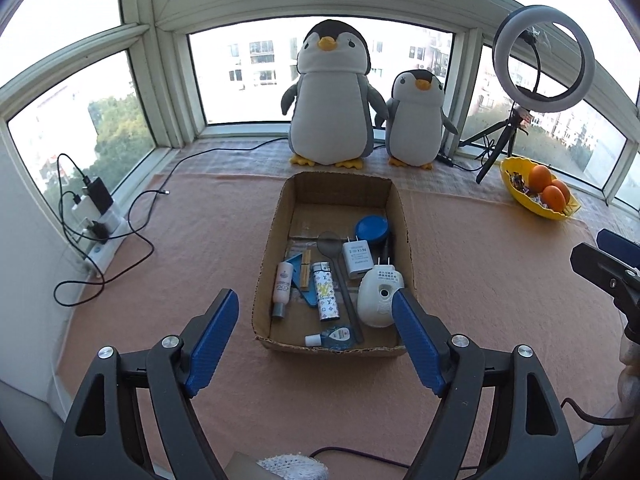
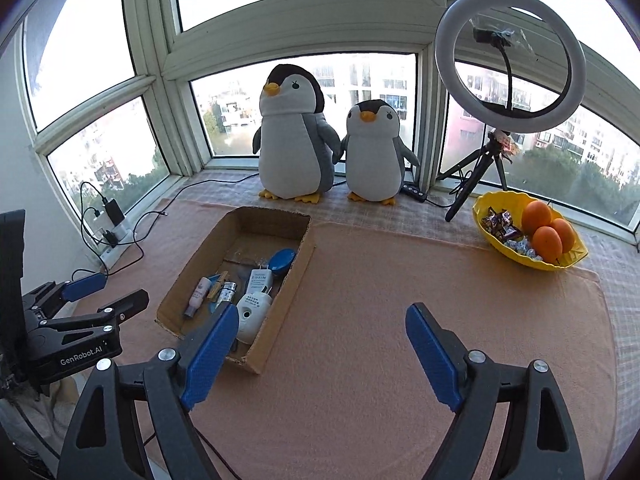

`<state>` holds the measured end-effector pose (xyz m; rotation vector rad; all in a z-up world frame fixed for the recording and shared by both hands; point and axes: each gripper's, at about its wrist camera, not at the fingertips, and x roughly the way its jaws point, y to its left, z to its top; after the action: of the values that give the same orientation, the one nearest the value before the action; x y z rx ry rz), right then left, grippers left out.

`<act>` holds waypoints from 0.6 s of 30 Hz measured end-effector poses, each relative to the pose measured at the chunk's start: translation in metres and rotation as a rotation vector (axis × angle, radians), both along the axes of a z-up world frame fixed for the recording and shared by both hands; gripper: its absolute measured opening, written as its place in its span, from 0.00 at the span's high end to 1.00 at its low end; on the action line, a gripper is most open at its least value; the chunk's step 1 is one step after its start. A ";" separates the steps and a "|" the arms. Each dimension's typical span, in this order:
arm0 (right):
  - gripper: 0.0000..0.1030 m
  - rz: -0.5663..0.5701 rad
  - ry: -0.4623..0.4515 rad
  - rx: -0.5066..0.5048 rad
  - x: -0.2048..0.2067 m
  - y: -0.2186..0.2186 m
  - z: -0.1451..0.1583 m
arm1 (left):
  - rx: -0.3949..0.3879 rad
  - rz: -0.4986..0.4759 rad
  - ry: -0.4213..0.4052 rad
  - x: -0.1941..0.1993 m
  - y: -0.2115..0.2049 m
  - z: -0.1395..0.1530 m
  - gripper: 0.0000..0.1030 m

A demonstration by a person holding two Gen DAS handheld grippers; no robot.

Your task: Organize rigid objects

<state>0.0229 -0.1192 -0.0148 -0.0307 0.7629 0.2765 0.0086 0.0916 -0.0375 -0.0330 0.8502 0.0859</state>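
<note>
Shallow brown cardboard box [image 1: 404, 216], long axis running away toward the window, on the pink cloth. Contents: white plug-in device [image 1: 378, 294], white charger [image 1: 356, 258], patterned lighter [image 1: 325, 294], grey spoon [image 1: 340, 264], small pink bottle [image 1: 282, 284], blue round lid [image 1: 372, 229].

Left gripper [image 1: 316, 340]: jaws spread, empty, directly before the box's near end, nearer.

Right gripper [image 2: 316, 354]: spread, empty; the box lies ahead to its left.

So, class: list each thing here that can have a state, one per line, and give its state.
left gripper: open, holding nothing
right gripper: open, holding nothing
cardboard box: open-topped, small items inside
blue round tin: lid on
small pink bottle: lying down
ring light: unlit
yellow bowl: holds oranges and sweets
</note>
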 end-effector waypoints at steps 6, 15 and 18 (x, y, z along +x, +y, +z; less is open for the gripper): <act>0.20 -0.027 0.013 -0.007 0.000 -0.002 -0.004 | 0.000 -0.009 0.012 0.000 -0.004 -0.003 0.23; 0.20 -0.022 0.014 -0.018 0.000 0.000 -0.004 | -0.003 -0.001 0.011 0.000 -0.003 -0.002 0.23; 0.20 -0.021 0.017 -0.017 0.001 0.001 -0.005 | -0.004 0.003 0.013 0.000 -0.002 -0.003 0.23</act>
<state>0.0239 -0.1184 -0.0196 -0.0362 0.7823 0.2511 0.0082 0.0894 -0.0401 -0.0379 0.8629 0.0870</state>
